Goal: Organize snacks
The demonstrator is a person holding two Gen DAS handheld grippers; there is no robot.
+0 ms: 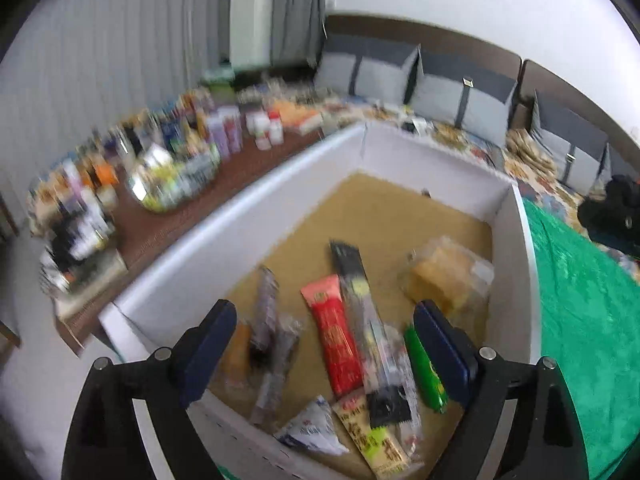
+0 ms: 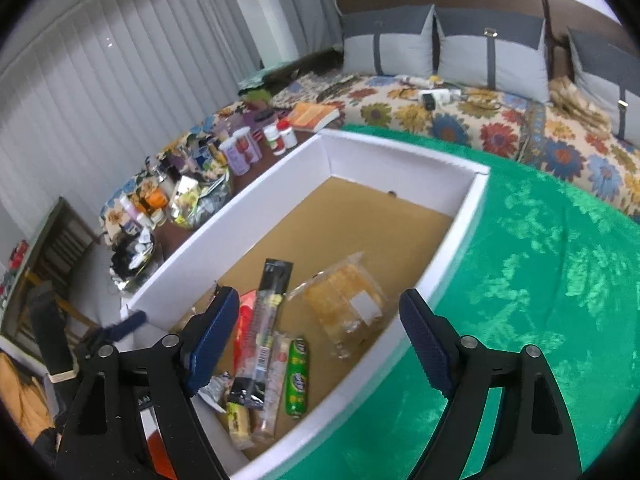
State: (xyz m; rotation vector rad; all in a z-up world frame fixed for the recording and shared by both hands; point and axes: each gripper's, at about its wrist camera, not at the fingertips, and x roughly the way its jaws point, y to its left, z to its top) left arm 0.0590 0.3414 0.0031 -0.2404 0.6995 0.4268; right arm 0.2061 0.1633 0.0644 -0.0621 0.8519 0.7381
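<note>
A white cardboard box [image 1: 240, 216] with a brown floor holds several snacks. Among them are a red packet [image 1: 332, 336], a long black-and-clear stick pack [image 1: 358, 300], a green packet [image 1: 426, 368] and a clear bag of yellow cake [image 1: 448, 276]. My left gripper [image 1: 325, 314] hangs open above the near end of the box, nothing between its fingers. In the right wrist view the same box [image 2: 380, 156] shows the stick pack [image 2: 266, 320], green packet [image 2: 297, 376] and cake bag [image 2: 344, 304]. My right gripper [image 2: 320, 300] is open above them, empty.
The box rests on a green cloth [image 2: 540, 260]. Left of it, a brown table [image 1: 168, 224] is crowded with bottles, jars and a glass bowl [image 2: 204, 196]. Behind stands a floral-covered sofa [image 2: 440, 120] with grey cushions. An orange sleeve [image 2: 24, 400] shows at lower left.
</note>
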